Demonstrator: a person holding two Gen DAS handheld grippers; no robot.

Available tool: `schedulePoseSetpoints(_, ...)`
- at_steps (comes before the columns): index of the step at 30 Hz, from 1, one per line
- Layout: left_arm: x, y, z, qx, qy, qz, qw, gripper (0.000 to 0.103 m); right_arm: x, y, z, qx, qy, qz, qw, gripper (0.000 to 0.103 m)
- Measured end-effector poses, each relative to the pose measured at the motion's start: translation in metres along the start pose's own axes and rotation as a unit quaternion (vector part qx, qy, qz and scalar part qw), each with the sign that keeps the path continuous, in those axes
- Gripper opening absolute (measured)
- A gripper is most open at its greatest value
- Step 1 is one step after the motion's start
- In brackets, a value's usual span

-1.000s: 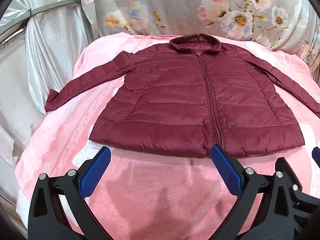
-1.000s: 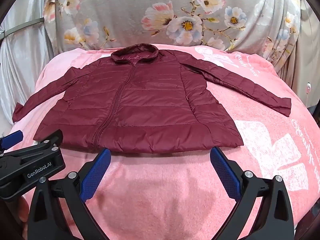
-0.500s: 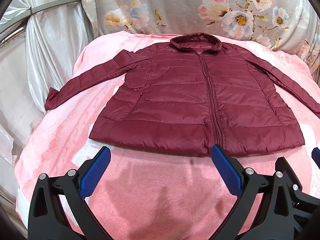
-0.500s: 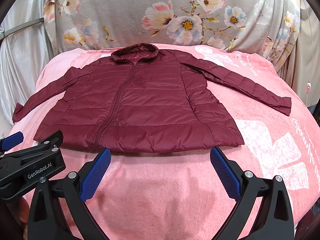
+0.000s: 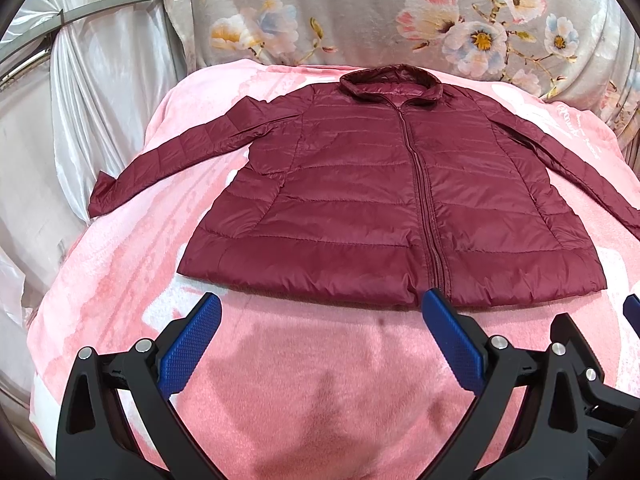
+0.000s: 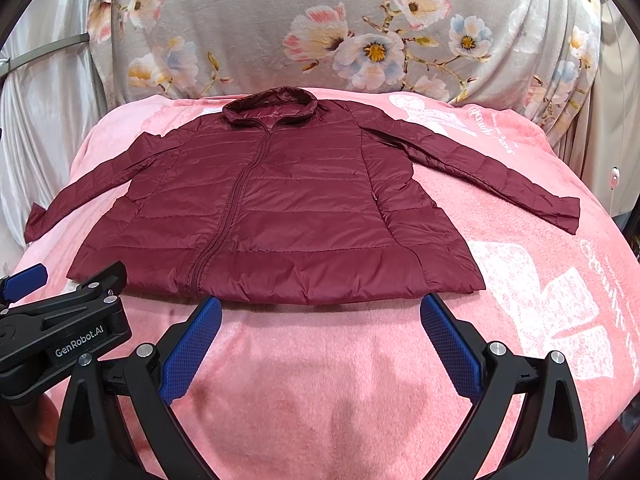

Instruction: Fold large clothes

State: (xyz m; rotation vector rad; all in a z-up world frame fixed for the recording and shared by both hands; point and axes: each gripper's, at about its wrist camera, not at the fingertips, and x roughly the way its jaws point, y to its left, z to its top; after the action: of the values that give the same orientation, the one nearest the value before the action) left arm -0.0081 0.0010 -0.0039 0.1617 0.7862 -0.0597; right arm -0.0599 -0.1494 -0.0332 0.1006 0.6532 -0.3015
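A pink blanket [image 5: 120, 264] covers the bed, with flowered cloth [image 6: 360, 20] hung behind its far edge. Nearest, at the near edge, the left hand-held gripper [image 5: 320, 316] and the right hand-held gripper [image 6: 320, 316] both hover with jaws spread wide, holding nothing, just short of the hem. Beyond them the dark red jacket [image 5: 380, 200] lies flat, zipped, front up, in the middle of the bed, collar toward the far edge, sleeves [image 6: 500, 172] spread toward the side edges. A good start, I judge, is pinching one cuff and its shoulder and laying that sleeve across the chest; the slick padded fabric may slip, so bite deep.
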Motion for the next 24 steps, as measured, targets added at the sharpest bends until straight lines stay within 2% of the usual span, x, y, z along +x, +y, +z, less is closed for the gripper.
schedulePoseSetpoints(24, -0.0048, 0.0052, -0.0004, -0.002, 0.002, -0.001, 1.0, 0.098, -0.0014, 0.0025, 0.0, -0.002, 0.0, -0.001, 1.0, 0.098)
